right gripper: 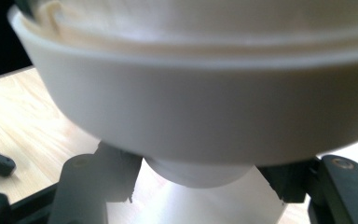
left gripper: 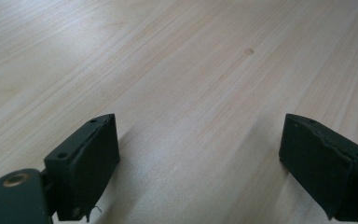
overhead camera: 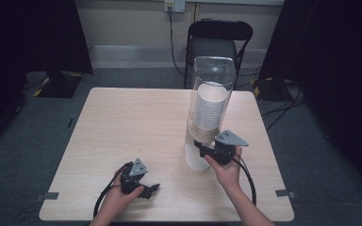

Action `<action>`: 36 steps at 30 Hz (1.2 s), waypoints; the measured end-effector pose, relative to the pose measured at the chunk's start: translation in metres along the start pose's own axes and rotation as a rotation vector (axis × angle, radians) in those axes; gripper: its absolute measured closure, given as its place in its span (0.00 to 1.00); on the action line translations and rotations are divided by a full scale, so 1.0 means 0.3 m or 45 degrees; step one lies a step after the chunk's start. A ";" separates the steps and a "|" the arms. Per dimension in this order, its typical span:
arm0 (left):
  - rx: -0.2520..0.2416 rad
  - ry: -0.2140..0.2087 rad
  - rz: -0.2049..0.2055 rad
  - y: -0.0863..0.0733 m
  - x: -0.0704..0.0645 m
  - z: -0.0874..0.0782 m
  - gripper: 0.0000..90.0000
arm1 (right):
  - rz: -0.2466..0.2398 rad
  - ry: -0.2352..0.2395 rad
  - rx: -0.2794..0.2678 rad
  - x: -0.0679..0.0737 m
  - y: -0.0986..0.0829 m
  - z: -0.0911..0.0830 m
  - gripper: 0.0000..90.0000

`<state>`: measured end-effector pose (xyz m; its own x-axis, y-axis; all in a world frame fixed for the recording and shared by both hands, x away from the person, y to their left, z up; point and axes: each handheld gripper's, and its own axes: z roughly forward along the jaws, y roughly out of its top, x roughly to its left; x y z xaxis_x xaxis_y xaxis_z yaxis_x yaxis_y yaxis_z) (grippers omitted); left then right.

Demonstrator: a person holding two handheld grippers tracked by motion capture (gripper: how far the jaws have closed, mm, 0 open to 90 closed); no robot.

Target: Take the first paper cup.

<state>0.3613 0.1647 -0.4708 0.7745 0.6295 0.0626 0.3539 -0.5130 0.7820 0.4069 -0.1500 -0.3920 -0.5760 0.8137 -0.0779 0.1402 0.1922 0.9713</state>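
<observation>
Two hands come in from the near edge of the light wooden table, each holding a black gripper. The left hand rests low near the front edge, its left gripper lying close to the tabletop with jaws spread wide and nothing between them; bare wood grain shows in the gap in the left gripper view. The right hand reaches forward to the foot of a tall clear cup dispenser standing at the right of the table, with a stack of white cups inside. The right gripper sits under the dispenser's white collar, jaws on either side of the bottom cup poking out below; whether they pinch it I cannot tell. A black folding chair stands behind the table, with cables on the grey floor.
</observation>
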 end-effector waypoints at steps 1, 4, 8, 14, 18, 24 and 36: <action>0.000 0.000 0.000 0.000 0.000 0.000 0.13 | 0.000 0.000 0.000 0.000 0.000 0.000 0.41; 0.000 0.000 0.000 0.000 0.000 0.000 0.13 | 0.007 0.012 0.001 -0.002 -0.004 0.004 0.41; 0.000 0.000 0.000 0.000 0.000 0.000 0.13 | -0.003 0.012 0.006 -0.002 -0.001 0.003 0.40; 0.000 -0.003 -0.001 0.000 0.001 0.000 0.13 | 0.002 -0.021 0.005 -0.004 0.005 0.000 0.27; 0.002 -0.002 0.002 0.001 0.001 0.000 0.13 | 0.045 -0.010 -0.034 -0.010 0.018 -0.007 0.28; 0.002 -0.003 0.001 0.000 0.001 0.000 0.13 | 0.026 0.016 -0.031 0.000 0.034 0.010 0.37; 0.001 -0.001 0.000 0.000 0.000 0.000 0.13 | -0.039 0.031 -0.008 -0.016 0.003 0.003 0.40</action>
<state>0.3614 0.1647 -0.4709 0.7749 0.6290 0.0625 0.3538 -0.5135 0.7817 0.4105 -0.1533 -0.3911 -0.5991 0.7941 -0.1021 0.1171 0.2131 0.9700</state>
